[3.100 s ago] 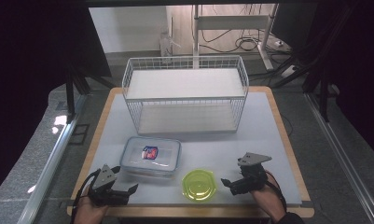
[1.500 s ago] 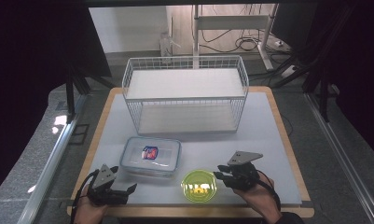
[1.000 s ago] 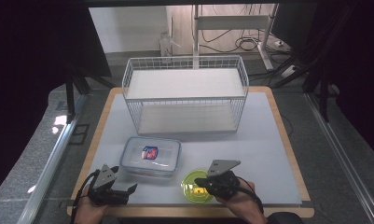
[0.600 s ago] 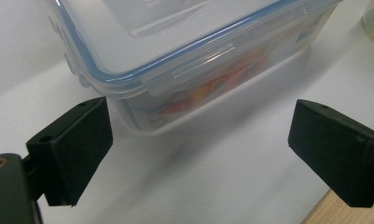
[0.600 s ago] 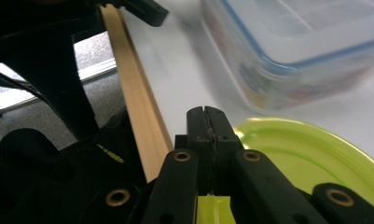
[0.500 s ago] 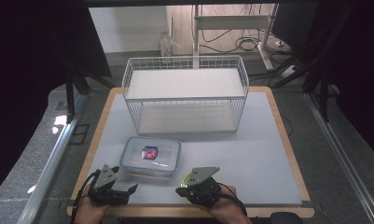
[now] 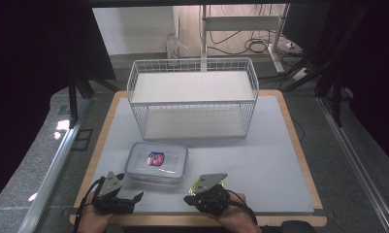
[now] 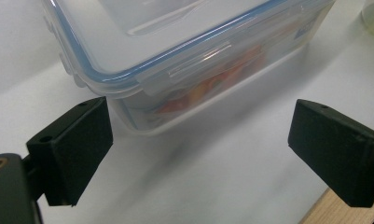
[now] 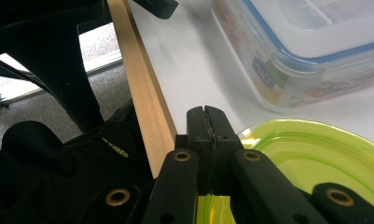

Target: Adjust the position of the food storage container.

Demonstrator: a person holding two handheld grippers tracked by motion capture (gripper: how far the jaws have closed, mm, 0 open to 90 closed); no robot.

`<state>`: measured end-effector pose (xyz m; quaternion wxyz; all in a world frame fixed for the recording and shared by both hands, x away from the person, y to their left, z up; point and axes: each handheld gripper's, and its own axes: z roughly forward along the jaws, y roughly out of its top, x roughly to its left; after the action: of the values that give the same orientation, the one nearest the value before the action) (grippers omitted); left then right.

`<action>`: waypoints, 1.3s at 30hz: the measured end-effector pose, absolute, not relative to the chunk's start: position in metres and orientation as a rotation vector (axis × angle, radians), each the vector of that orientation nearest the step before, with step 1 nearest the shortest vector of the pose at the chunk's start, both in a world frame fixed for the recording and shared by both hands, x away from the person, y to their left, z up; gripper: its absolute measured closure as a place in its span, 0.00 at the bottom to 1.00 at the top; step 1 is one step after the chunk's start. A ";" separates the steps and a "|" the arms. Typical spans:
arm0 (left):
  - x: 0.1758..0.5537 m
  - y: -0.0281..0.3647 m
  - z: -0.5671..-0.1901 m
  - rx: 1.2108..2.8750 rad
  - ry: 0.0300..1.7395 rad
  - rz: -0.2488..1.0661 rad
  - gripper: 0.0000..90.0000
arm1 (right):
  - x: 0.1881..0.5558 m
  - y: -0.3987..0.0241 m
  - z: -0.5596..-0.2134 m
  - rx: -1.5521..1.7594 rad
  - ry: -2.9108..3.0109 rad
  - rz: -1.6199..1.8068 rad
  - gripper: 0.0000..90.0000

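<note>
A grey floor surrounded the wood-edged white table point(image 7: 279, 160). On it stood a wire basket point(image 7: 192, 97), then a lidded container point(image 7: 157, 162). The right gripper point(image 9: 207, 122) clenched a green plate's point(image 9: 315, 156) rim; the left gripper point(image 8: 198, 149) gaped beside the container.

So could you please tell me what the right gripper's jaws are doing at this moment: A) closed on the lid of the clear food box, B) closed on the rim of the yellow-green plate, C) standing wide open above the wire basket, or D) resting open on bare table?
B: in the right gripper view the right gripper has its jaws pressed together over the edge of the yellow-green plate, beside the clear food box.
</note>
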<state>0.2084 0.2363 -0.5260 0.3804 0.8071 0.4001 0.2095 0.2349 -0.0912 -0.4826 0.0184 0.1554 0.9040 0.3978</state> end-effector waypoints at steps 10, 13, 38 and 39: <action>0.208 0.236 -0.526 2.068 1.019 0.538 0.07 | 0.236 -0.090 -0.485 0.488 2.807 1.207 1.00; 0.209 0.236 -0.526 2.069 1.018 0.538 0.07 | 0.238 -0.091 -0.487 0.496 2.807 1.184 1.00; 0.208 0.236 -0.526 2.060 1.021 0.539 0.07 | 0.269 -0.158 -0.481 0.745 2.669 1.105 1.00; 0.208 0.236 -0.527 2.059 1.021 0.539 0.07 | 0.270 -0.161 -0.480 0.756 2.662 1.101 1.00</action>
<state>0.2084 0.2356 -0.5265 0.3809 0.8065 0.3999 0.2111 0.2703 -0.1607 -0.4805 0.0815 0.2529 0.8909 0.3684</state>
